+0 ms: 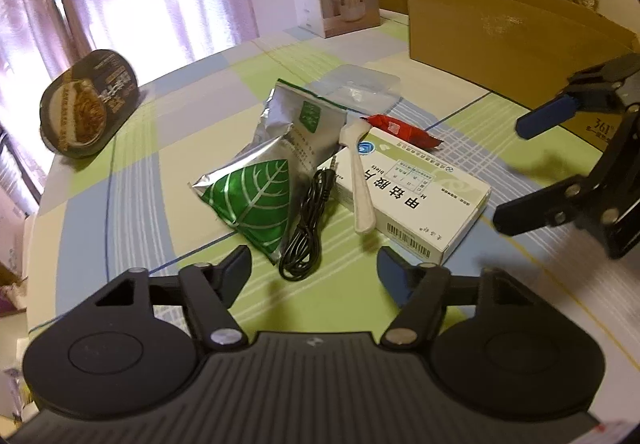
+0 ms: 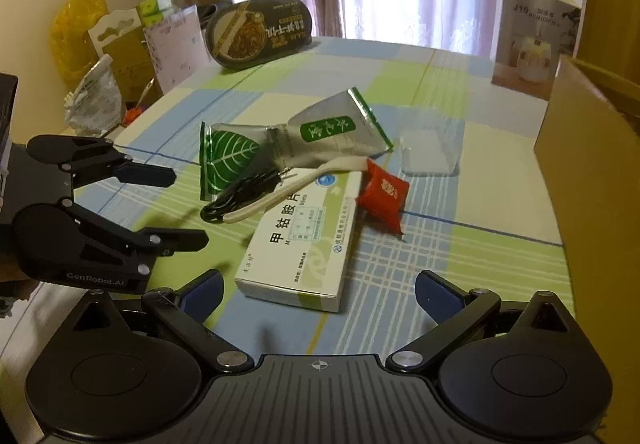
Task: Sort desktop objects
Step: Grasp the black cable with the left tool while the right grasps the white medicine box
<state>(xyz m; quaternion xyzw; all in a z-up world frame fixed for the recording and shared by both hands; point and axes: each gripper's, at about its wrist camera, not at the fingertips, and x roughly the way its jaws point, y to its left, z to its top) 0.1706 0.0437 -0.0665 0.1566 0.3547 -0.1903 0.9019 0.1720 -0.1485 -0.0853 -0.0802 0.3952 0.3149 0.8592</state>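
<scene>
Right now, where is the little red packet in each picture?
Left wrist view: the red packet lies right of centre, at the far end of the white medicine box, past the white spoon.
Right wrist view: the red packet lies just right of centre, touching the box's far right corner.
Shared landmark: the white medicine box, in the middle of both views.

l wrist cam: low, near | r wrist: same | shared: medicine box (image 1: 416,200) pile
</scene>
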